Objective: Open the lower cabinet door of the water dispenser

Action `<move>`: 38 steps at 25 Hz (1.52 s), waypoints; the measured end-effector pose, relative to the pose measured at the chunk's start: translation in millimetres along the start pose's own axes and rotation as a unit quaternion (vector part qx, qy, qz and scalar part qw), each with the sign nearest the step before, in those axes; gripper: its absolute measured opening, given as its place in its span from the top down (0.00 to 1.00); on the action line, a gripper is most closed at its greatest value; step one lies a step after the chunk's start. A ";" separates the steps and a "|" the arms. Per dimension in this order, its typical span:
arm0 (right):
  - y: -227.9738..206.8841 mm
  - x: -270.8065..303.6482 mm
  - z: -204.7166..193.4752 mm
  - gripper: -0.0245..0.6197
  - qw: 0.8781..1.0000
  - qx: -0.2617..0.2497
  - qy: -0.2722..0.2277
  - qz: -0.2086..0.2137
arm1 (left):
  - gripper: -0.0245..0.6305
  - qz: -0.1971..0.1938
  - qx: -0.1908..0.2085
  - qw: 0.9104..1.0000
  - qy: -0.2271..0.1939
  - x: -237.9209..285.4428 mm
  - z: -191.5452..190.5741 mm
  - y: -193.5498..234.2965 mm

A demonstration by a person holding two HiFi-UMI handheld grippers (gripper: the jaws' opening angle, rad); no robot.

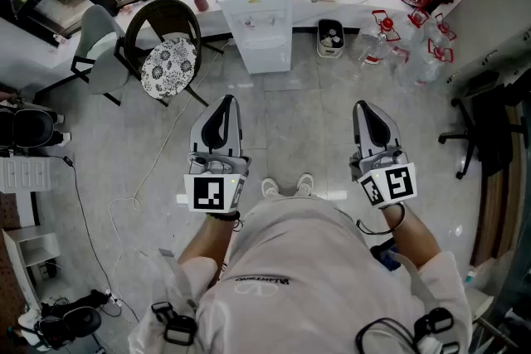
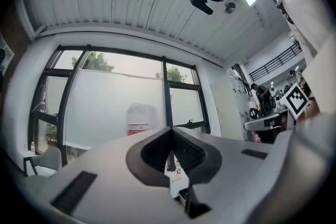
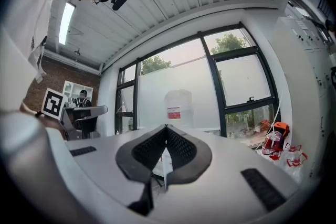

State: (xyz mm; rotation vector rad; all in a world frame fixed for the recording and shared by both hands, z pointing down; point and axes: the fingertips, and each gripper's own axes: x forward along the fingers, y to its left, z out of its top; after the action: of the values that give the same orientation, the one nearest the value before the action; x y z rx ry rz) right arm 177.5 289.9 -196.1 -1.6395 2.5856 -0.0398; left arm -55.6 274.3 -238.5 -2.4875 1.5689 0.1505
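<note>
Room: a window (image 2: 121, 107) is spanning the far wall behind the water dispenser (image 1: 259, 12).
Floor: the pale tiled floor (image 1: 286, 137) is lying open between the person and the dispenser.
Water dispenser: it is standing well ahead of both grippers, its lower cabinet door (image 1: 267, 54) looking closed.
Sides: a chair (image 1: 166, 46) is standing left of it, a bin (image 1: 331, 37) right.
Left gripper (image 1: 222, 99): jaws are pressing together, gripping nothing.
Right gripper (image 1: 362, 105): jaws are pressing together, gripping nothing.

Bright daylight comes in through the far windows (image 2: 121, 102). The floor (image 1: 274, 128) shines a little. Both gripper views bend round and go dark at the edges.
</note>
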 end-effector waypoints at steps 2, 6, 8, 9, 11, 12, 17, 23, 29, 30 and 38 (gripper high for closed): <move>-1.7 -0.8 1.5 0.94 1.000 0.001 0.000 0.000 | 0.96 0.001 0.000 1.000 0.000 0.6 1.5 -1.7; -5.0 -2.4 2.4 0.94 1.000 0.010 -0.002 0.008 | 0.96 0.002 0.001 1.000 0.001 2.8 2.5 -5.3; -6.9 -2.2 1.9 0.94 1.000 0.016 -0.002 0.015 | 0.96 0.004 0.001 1.000 0.001 4.6 2.4 -6.6; -8.4 -2.0 1.4 0.94 1.000 0.018 -0.002 0.017 | 0.96 0.006 0.002 1.000 0.002 5.3 2.0 -7.0; -12.9 -2.4 0.8 0.94 1.000 0.019 -0.003 0.017 | 0.96 0.010 0.003 1.000 0.006 6.5 0.3 -8.5; -15.9 -3.0 0.7 0.94 1.000 0.019 -0.003 0.018 | 0.96 0.012 0.004 1.000 0.008 7.4 -0.6 -9.8; -31.4 -6.5 -0.3 0.94 0.999 0.015 -0.002 0.029 | 0.96 0.026 0.010 0.999 0.015 9.7 -3.9 -19.2; -50.7 -7.6 -7.1 0.94 0.999 0.017 0.004 0.043 | 0.96 0.047 0.012 0.999 0.022 9.1 -11.8 -29.5; -45.5 8.6 -11.9 0.94 0.998 0.016 0.008 0.066 | 0.96 0.058 0.014 0.998 0.038 11.9 -19.7 -22.7; -44.3 12.0 -12.5 0.94 0.998 0.016 0.008 0.068 | 0.96 0.059 0.014 0.997 0.036 13.9 -19.9 -20.1; -43.4 54.7 -17.9 0.94 0.998 0.019 0.012 0.063 | 0.96 0.060 0.011 0.998 0.029 40.2 -30.5 14.4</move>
State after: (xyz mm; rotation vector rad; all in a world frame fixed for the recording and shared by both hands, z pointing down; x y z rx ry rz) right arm 192.0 221.5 -178.4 -1.4682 2.6825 -0.1000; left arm -51.8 226.2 -218.0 -2.4021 1.7344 0.0799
